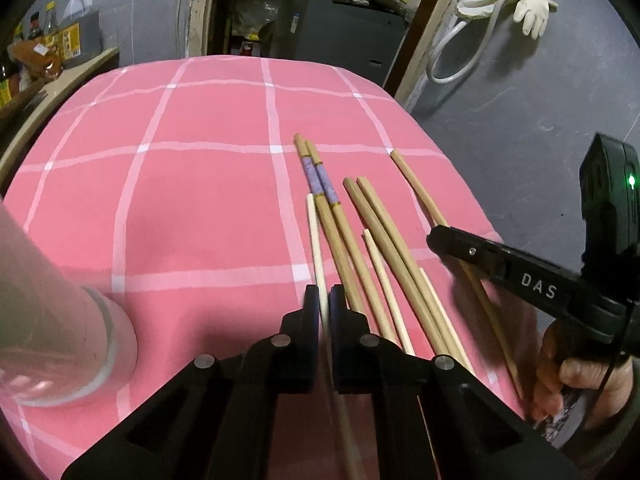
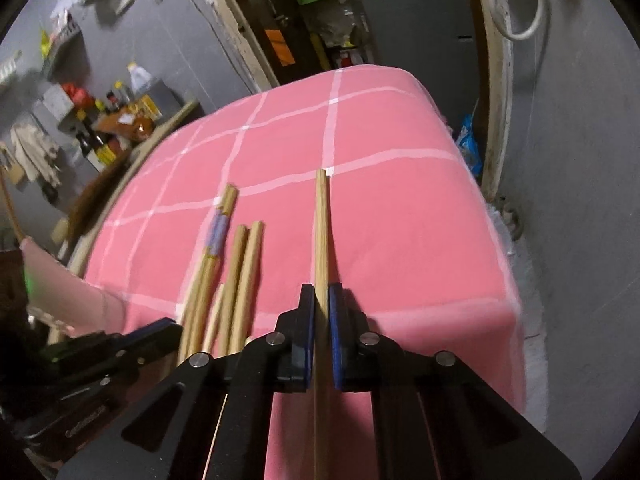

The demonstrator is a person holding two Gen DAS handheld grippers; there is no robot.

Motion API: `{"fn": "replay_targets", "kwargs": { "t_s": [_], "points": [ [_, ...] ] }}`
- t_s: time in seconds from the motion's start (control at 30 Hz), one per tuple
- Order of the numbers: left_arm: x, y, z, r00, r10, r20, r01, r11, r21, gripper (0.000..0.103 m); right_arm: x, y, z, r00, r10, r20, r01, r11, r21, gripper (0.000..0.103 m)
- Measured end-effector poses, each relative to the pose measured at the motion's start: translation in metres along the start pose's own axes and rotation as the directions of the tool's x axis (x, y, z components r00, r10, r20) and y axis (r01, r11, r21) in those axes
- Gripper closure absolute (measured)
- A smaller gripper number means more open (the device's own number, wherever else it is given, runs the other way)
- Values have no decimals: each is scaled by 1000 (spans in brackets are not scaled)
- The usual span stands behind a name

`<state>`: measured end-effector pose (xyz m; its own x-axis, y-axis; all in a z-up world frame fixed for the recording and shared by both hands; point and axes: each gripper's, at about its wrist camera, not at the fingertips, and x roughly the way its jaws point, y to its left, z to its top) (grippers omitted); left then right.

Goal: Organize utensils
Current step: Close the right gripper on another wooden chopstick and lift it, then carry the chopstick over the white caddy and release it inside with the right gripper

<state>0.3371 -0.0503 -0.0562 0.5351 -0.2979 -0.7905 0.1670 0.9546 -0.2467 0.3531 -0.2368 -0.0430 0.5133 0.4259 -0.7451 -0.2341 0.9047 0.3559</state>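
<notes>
Several chopsticks lie on a pink checked tablecloth [image 1: 180, 200]. My left gripper [image 1: 324, 300] is shut on a pale white chopstick [image 1: 314, 232] that runs between its fingers. Beside it lie a bamboo pair with purple bands [image 1: 320, 180], a plain bamboo pair [image 1: 380, 224] and another pale stick [image 1: 380, 268]. My right gripper [image 2: 322, 300] is shut on a single bamboo chopstick [image 2: 321, 224]; it also shows in the left wrist view [image 1: 416, 188], with the right gripper [image 1: 436, 236] over it. The banded pair [image 2: 218, 232] and plain pair [image 2: 244, 264] lie left of it.
A pale pink cylindrical holder [image 1: 60, 320] stands on the cloth at the left; it also shows in the right wrist view [image 2: 56, 280]. The table's right edge [image 2: 508, 280] drops to a grey floor. A shelf with bottles [image 2: 112, 120] stands at the far left.
</notes>
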Motion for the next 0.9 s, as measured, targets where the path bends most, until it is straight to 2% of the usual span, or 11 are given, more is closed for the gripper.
{"fn": "replay_targets", "kwargs": {
  "t_s": [0.13,0.27,0.37,0.43,0.47,0.57,0.63,0.73,0.9],
  "points": [
    [-9,0,-6,1000,-23,13,23,1000,-4,101,-13,2,-8,997,53,51,-55,998,34,98],
    [-29,-4,-14,996,-41,83,40,999,12,101,-34,15,-16,985,98,140,-101,995,16,98],
    [-48,-6,-19,986,-51,158,48,999,27,101,-51,27,-22,964,135,227,-137,991,-10,98],
    [-64,-9,-23,972,-55,228,47,998,39,101,-62,36,-24,942,160,294,-157,987,-34,98],
    [-70,-10,-24,964,-50,260,41,998,39,101,-66,41,-25,933,173,316,-167,985,-46,98],
    [-96,-7,-27,926,-31,377,24,999,22,101,-79,59,-26,895,218,389,-197,976,-94,98],
    [-108,-4,-27,906,-31,422,29,1000,12,101,-88,71,-28,867,240,437,-202,970,-132,98],
    [-132,3,-29,864,-25,502,27,1000,2,101,-96,90,-26,826,278,491,-223,960,-168,98],
    [-169,20,-25,802,0,598,15,1000,-21,101,-97,126,-17,766,345,542,-266,938,-221,98]
  ]
}}
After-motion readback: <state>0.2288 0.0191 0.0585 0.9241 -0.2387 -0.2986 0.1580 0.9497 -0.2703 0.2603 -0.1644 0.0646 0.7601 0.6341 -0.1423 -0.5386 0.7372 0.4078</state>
